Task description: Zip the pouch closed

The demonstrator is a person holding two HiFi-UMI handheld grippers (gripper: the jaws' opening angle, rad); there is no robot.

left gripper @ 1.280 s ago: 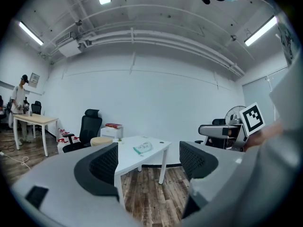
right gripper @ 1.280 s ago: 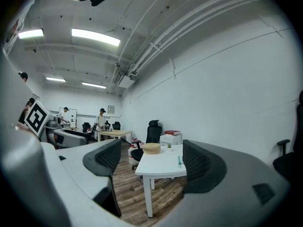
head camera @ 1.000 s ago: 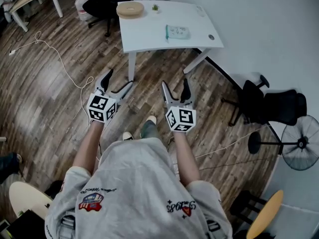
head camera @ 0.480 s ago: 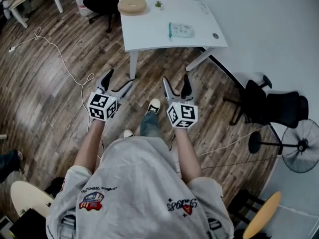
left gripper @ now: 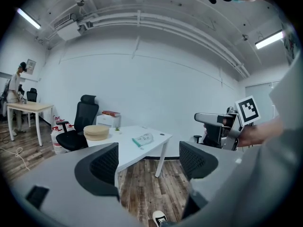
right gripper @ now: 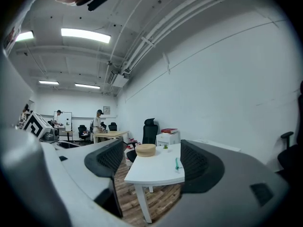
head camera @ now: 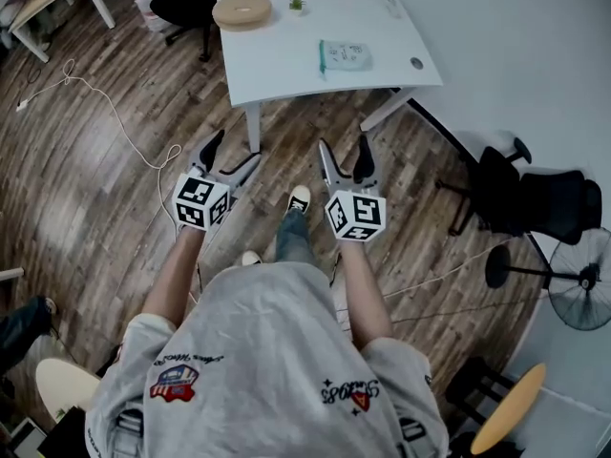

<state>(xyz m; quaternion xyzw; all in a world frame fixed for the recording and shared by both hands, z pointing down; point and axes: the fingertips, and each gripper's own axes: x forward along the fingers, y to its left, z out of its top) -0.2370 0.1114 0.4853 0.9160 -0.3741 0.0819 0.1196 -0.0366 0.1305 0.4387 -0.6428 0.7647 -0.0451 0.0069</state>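
Note:
The pouch (head camera: 344, 55), pale with a green zip edge, lies flat on the white table (head camera: 286, 65) ahead of me. It also shows in the left gripper view as the pouch (left gripper: 143, 139), and in the right gripper view as the pouch (right gripper: 177, 163). My left gripper (head camera: 232, 151) is held over the wooden floor, short of the table, open and empty. My right gripper (head camera: 344, 151) is beside it, also open with nothing between its fingers. Both are well apart from the pouch. In their own views the left gripper (left gripper: 149, 162) and right gripper (right gripper: 151, 162) frame the table between spread jaws.
A round tan disc (head camera: 242, 10) and a small plant (head camera: 296, 5) sit at the table's far end. A black office chair (head camera: 530, 198) and a floor fan (head camera: 582, 280) stand at the right. A white cable (head camera: 115, 113) trails over the floor at left. People stand at a distant desk (right gripper: 106, 135).
The person has stepped towards the table, one shoe coming forward. Both grippers have moved a little nearer to the table and stayed open.

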